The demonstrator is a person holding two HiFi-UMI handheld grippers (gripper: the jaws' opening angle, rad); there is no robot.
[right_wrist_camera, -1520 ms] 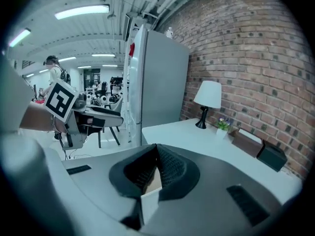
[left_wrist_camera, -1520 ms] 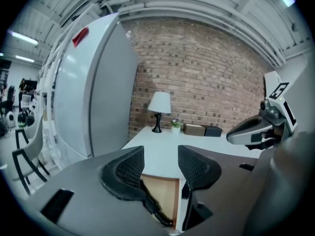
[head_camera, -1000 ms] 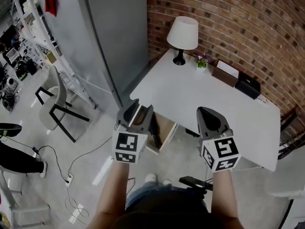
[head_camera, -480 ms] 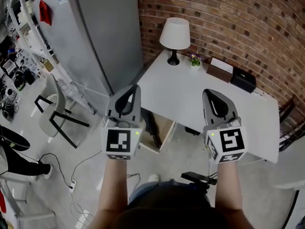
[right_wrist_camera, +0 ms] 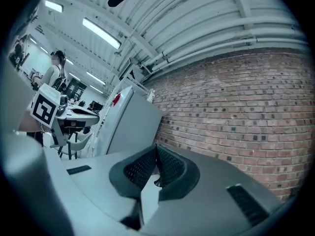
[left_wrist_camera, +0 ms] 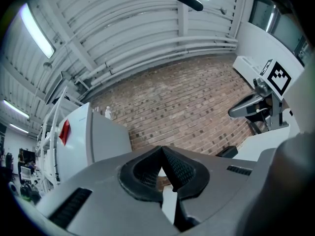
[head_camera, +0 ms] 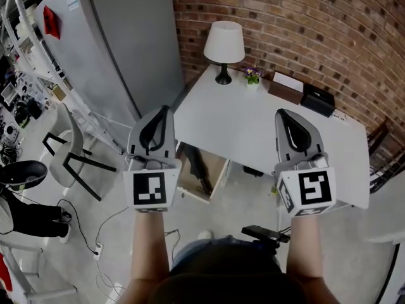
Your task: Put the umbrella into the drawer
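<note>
Left gripper [head_camera: 163, 111]: raised in front of the person, left of the table's edge, marker cube facing the head camera; in the left gripper view [left_wrist_camera: 162, 152] its jaws are pressed together with nothing between them, aimed at the brick wall [left_wrist_camera: 187, 102]. Right gripper [head_camera: 284, 114]: raised over the near part of the white table [head_camera: 253, 122], cube facing the camera; in the right gripper view [right_wrist_camera: 156, 152] its jaws are likewise closed on each other and hold nothing. Umbrella [head_camera: 198, 168]: a dark, long, folded item lying inside the drawer [head_camera: 217, 164], which stands pulled open under the table's left end, between the two grippers in the head view; neither gripper touches it. On the table, along the far edge by the wall: lamp [head_camera: 223, 43] with white shade and black base; just beside it a small flower pot [head_camera: 252, 76]; then a brown box [head_camera: 286, 88] with a white top; then a black box [head_camera: 317, 98]. Left of the table: tall grey cabinet [head_camera: 120, 49] with a red patch [head_camera: 50, 20] on its side; chair [head_camera: 66, 151] on the floor in front of it.
</note>
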